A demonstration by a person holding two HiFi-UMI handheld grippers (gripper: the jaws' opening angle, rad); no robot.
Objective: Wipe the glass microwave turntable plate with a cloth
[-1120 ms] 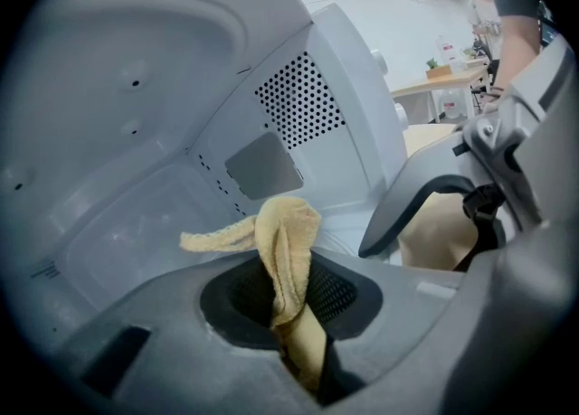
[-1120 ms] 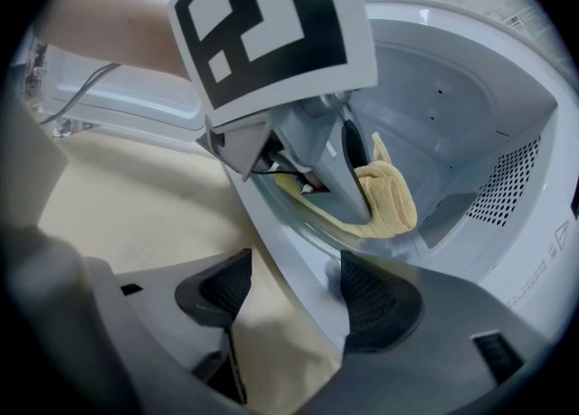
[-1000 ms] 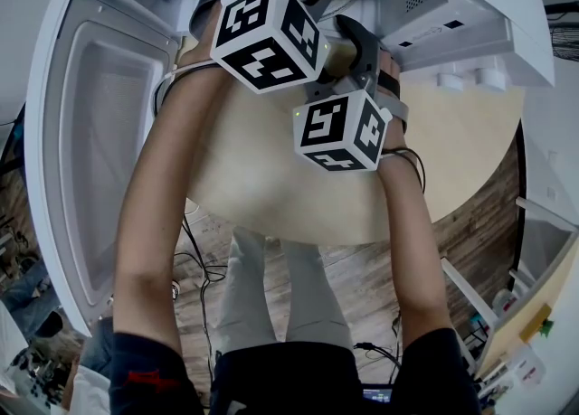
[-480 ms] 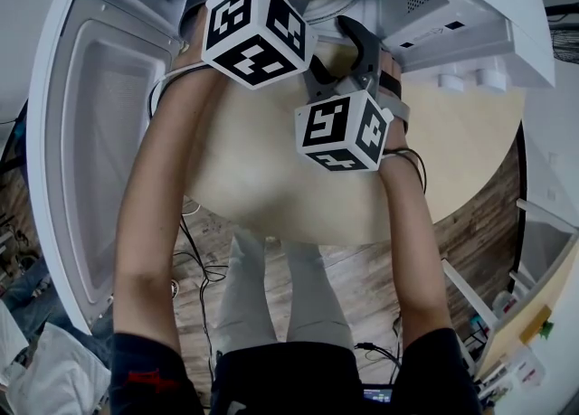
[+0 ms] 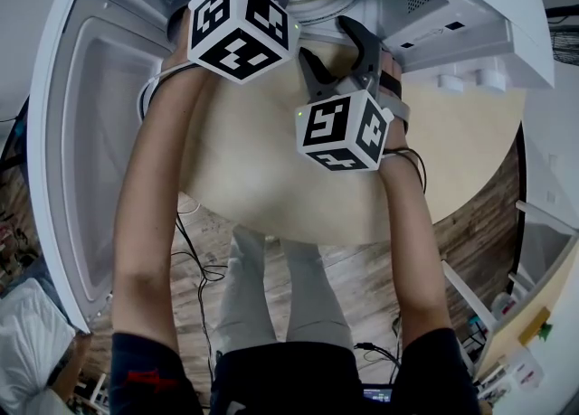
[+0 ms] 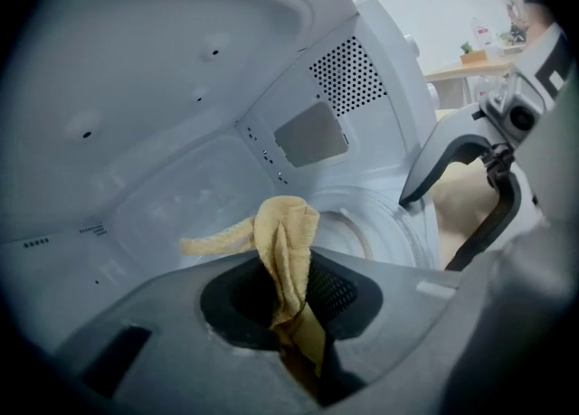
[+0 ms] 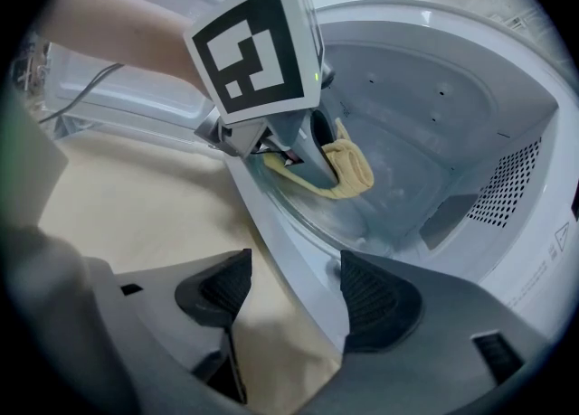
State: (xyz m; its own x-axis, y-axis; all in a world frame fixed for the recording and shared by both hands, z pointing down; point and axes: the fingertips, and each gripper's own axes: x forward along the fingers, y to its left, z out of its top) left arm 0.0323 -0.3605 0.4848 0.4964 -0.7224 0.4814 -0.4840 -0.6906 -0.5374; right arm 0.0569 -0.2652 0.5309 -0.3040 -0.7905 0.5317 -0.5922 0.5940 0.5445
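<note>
While our left gripper point(image 6: 294, 309) pinches the yellow cloth point(image 6: 286, 234) over the glass turntable plate point(image 7: 375, 214) on the microwave point(image 7: 470, 88) floor, our right gripper point(image 7: 291, 300) hangs open and empty at its front edge; we should press flat, sweeping rim to centre.

Inside microwave point(image 5: 470, 6), left claw point(image 6: 291, 309) with cloth point(image 6: 286, 246) above turntable plate point(image 7: 384, 210); right claw point(image 7: 289, 300) outside at front rim, over table point(image 5: 271, 178).
</note>
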